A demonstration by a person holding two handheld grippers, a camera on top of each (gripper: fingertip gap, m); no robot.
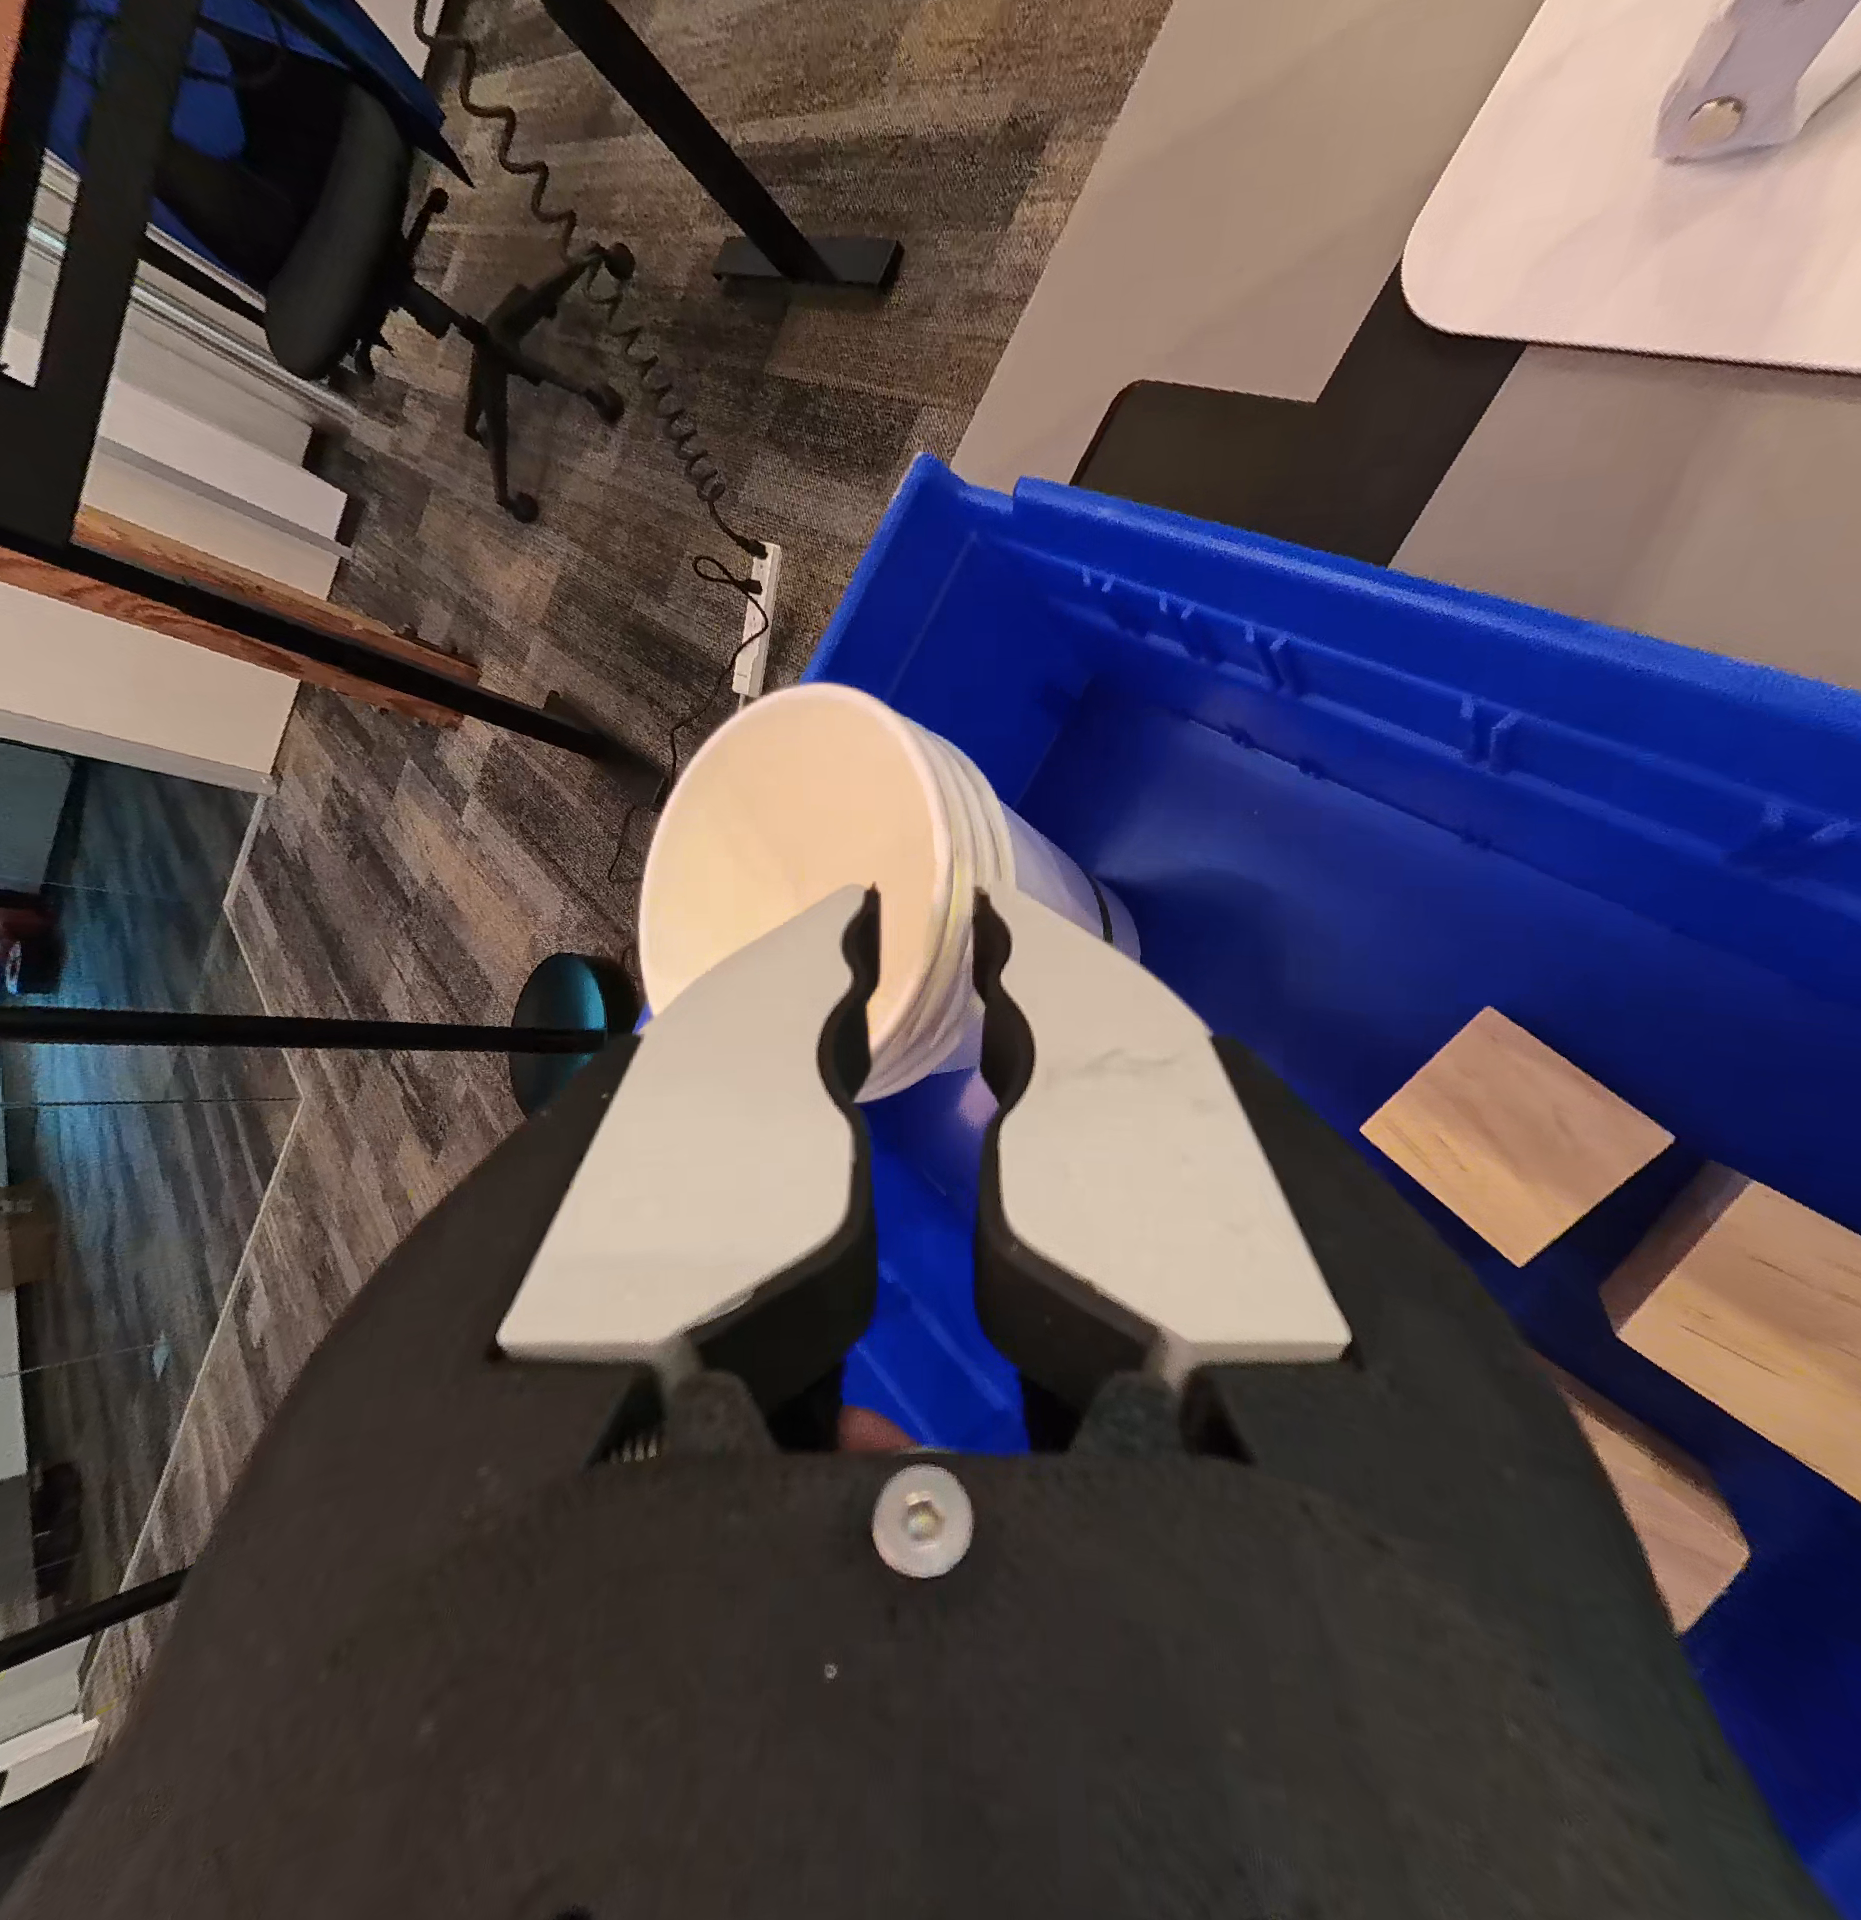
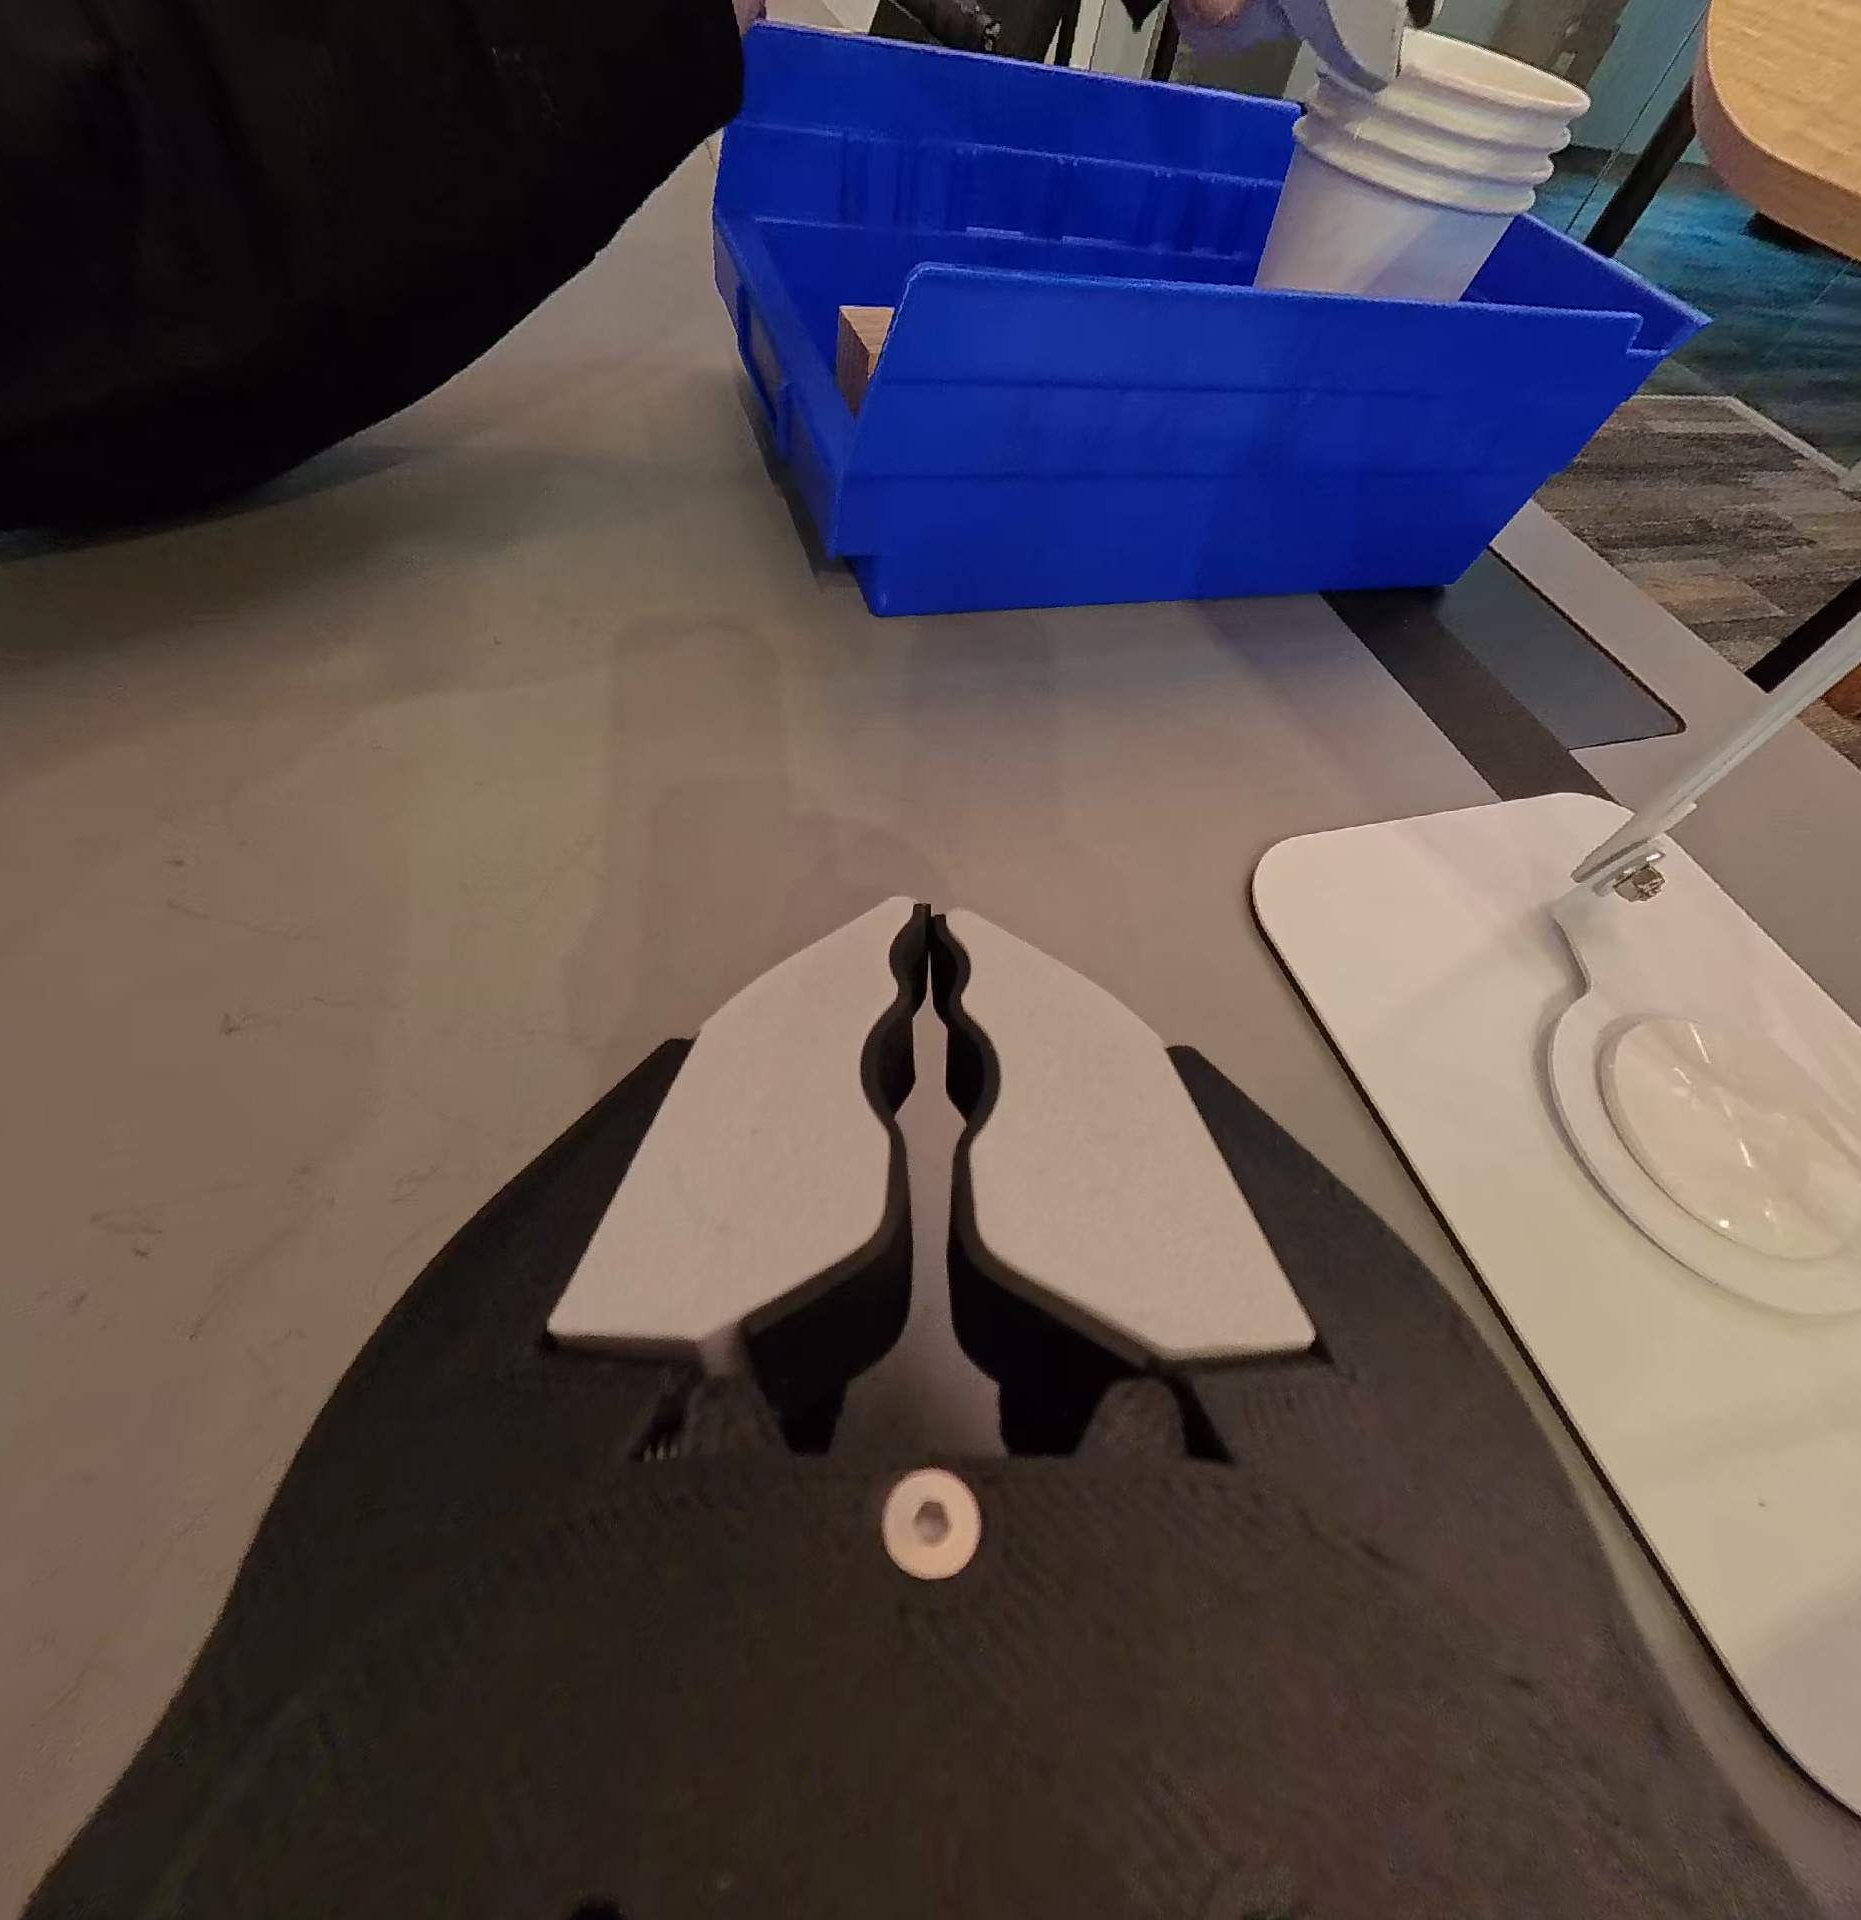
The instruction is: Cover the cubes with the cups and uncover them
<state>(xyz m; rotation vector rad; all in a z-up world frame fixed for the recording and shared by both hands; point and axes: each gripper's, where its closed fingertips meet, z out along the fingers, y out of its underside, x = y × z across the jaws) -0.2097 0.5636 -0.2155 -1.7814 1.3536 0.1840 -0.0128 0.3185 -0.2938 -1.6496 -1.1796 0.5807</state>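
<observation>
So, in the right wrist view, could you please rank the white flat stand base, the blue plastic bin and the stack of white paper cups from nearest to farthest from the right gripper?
1. White flat stand base: on the grey table, just right of the shut right gripper.
2. Blue plastic bin: ahead, farther up the table.
3. Stack of white paper cups: farthest, leaning at the bin's far right corner, held by the left gripper.

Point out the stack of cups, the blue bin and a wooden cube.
stack of cups (image 2: 1414, 187): right wrist view, on the ribbed rims.
blue bin (image 2: 1217, 457): right wrist view, on its front wall.
wooden cube (image 1: 1508, 1132): left wrist view, on its top face.
</observation>
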